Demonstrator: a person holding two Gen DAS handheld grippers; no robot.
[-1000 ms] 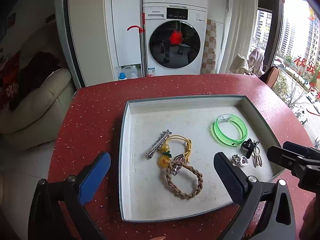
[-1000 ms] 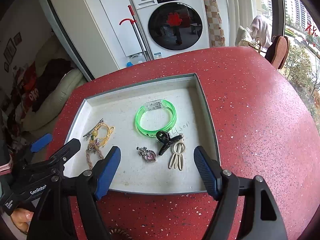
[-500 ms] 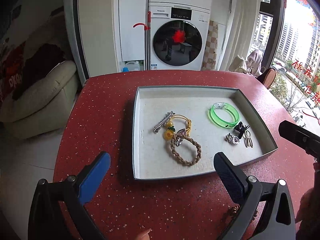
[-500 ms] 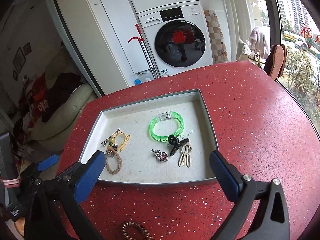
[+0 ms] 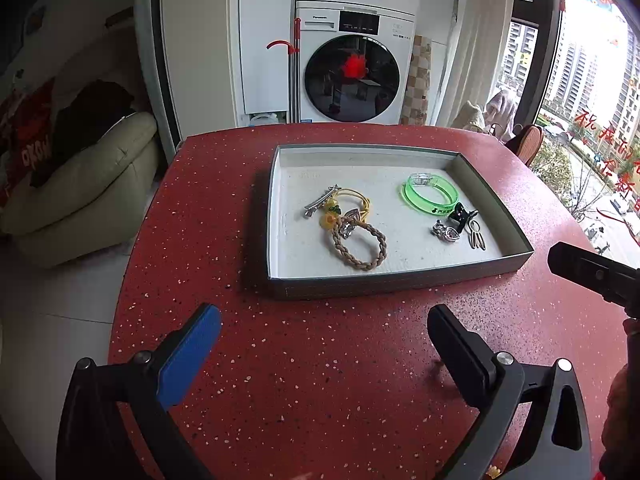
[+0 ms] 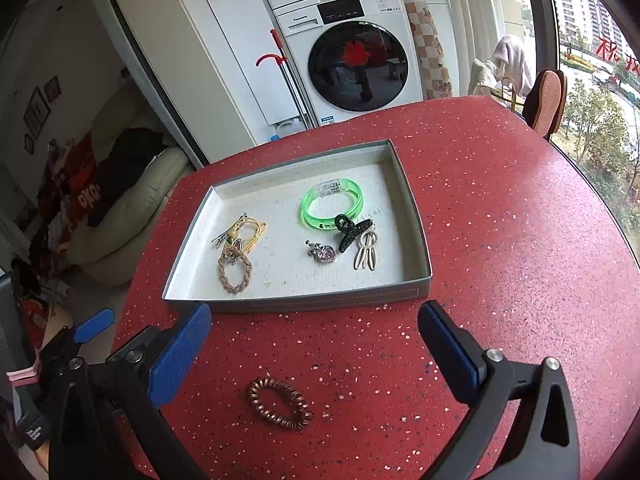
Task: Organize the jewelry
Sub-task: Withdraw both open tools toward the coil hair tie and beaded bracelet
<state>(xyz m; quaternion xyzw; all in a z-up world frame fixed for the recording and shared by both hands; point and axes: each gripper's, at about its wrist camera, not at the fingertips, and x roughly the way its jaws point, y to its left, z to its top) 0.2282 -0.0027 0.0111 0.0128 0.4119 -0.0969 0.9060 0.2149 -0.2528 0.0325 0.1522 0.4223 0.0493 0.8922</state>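
Jaws on both my grippers gape empty; the coil hair tie (image 6: 280, 402) lies on the table, lower centre, long axis crosswise, nearest my right gripper (image 6: 314, 350).

Bright daylight from window (image 5: 592, 92) at right; sharp focus; fisheye-bent, dark corners.

Both hand-held grippers (image 5: 324, 344) (image 6: 314, 344) agape, empty
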